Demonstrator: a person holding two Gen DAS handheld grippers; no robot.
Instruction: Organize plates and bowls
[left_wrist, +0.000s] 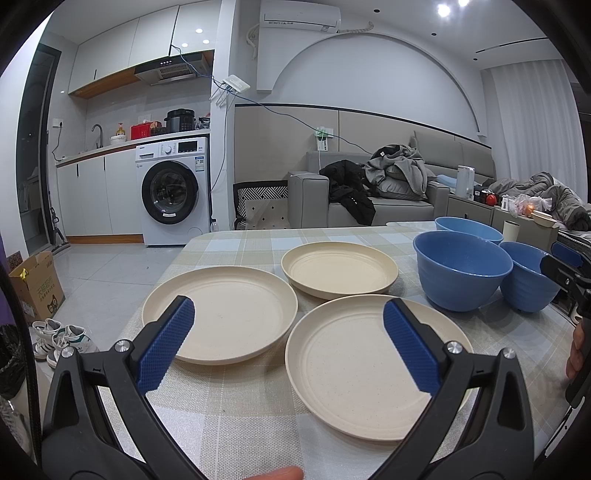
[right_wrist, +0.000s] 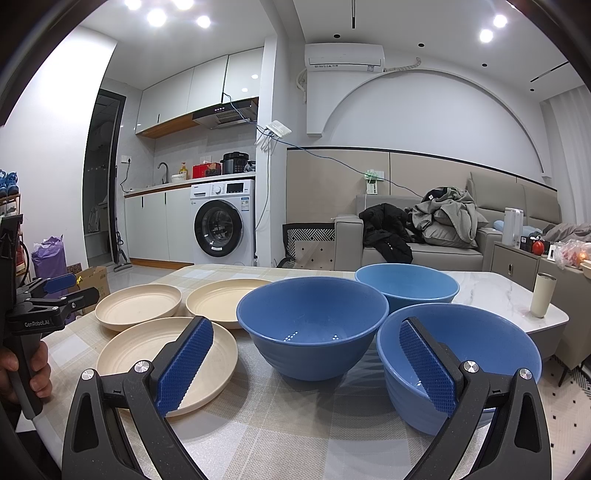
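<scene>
Left gripper (left_wrist: 288, 343) stood wide open, blue pads (left_wrist: 166, 347) spread, nothing between them; it hung above the checked tablecloth (left_wrist: 240, 413), facing the plates. Right gripper (right_wrist: 306, 365) likewise gaped wide and held nothing, its left pad over the near plate's rim and its right pad (right_wrist: 428, 369) in front of the nearest bowl's opening; whether any pad touched could not be told. Taking the middle bowl (right_wrist: 314, 325) as landmark: it sat upright on the tablecloth, blue, mouth up. Just right of it and nearer the right wrist camera sat a second blue bowl (right_wrist: 480, 350), seemingly touching or nearly touching its side. Behind the landmark, to the right, stood a third blue bowl (right_wrist: 406, 284), close by. Left of the landmark lay three cream plates, all flat and face up: the near plate (right_wrist: 140, 354) just beside its base, a far plate (right_wrist: 218, 299) behind that one with its rim tucked behind the landmark's left side, and a left plate (right_wrist: 136, 304) furthest from the landmark. In the left wrist view the same three plates (left_wrist: 351, 362) (left_wrist: 336, 269) (left_wrist: 229, 310) lay close together, none stacked. Well right of the landmark a pale cup (right_wrist: 543, 295) stood on bare marble tabletop (right_wrist: 498, 291). Far behind: washing machine (right_wrist: 225, 225) and sofa (right_wrist: 424, 254) with heaped clothes.
</scene>
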